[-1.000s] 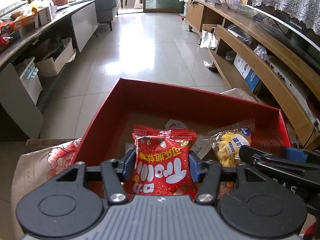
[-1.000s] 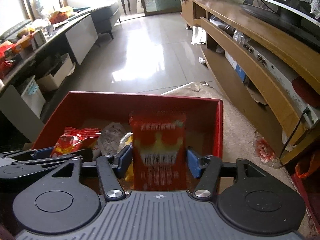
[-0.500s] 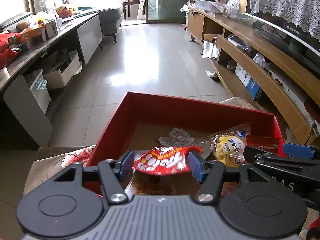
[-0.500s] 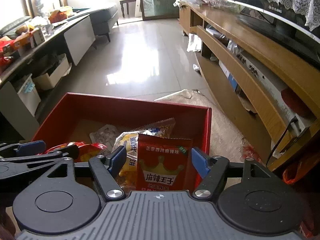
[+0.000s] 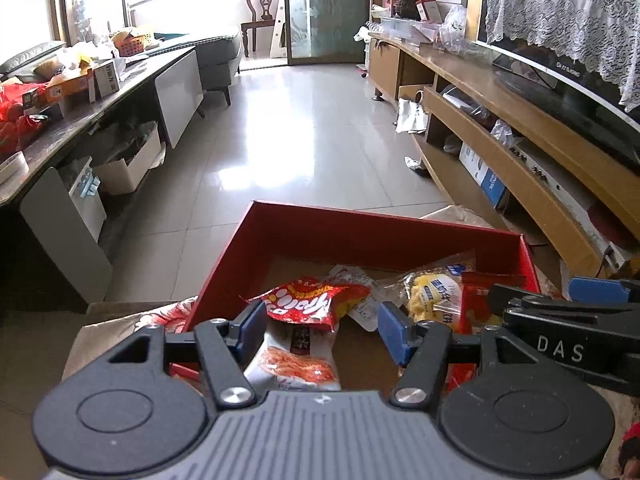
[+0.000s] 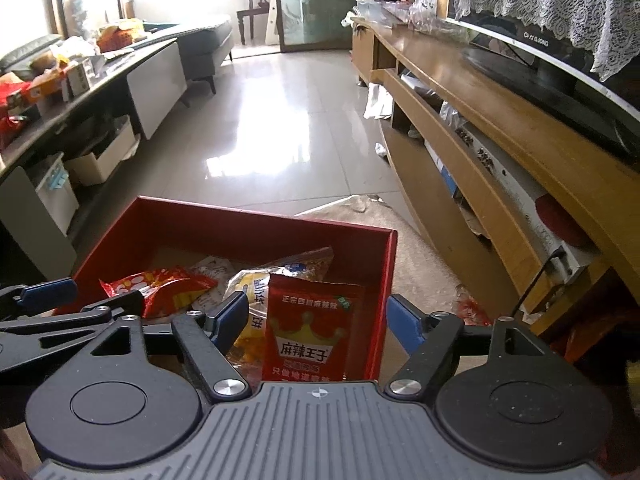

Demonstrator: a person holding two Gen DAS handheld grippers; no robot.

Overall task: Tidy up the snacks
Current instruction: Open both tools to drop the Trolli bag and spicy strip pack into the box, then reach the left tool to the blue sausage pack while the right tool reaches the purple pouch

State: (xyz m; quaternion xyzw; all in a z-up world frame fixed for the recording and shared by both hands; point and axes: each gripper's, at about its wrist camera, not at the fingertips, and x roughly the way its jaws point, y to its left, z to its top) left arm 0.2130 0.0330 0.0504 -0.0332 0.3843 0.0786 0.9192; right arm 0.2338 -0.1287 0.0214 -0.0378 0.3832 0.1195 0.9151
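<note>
Snack packets lie heaped in the red cardboard box (image 5: pixel 352 236): a crumpled red foil bag with white lettering (image 5: pixel 308 300) on top of a white packet with an orange picture (image 5: pixel 296 356), a clear bag of yellow pieces (image 5: pixel 432 300), and a flat red sachet with a gold crown (image 6: pixel 312 332) leaning against the box's right wall, its lower edge cut off. The left hand-held gripper (image 5: pixel 320 330) is released, jaws spread above the foil bag. The right hand-held gripper (image 6: pixel 316 322) is likewise released, straddling the sachet without touching.
</note>
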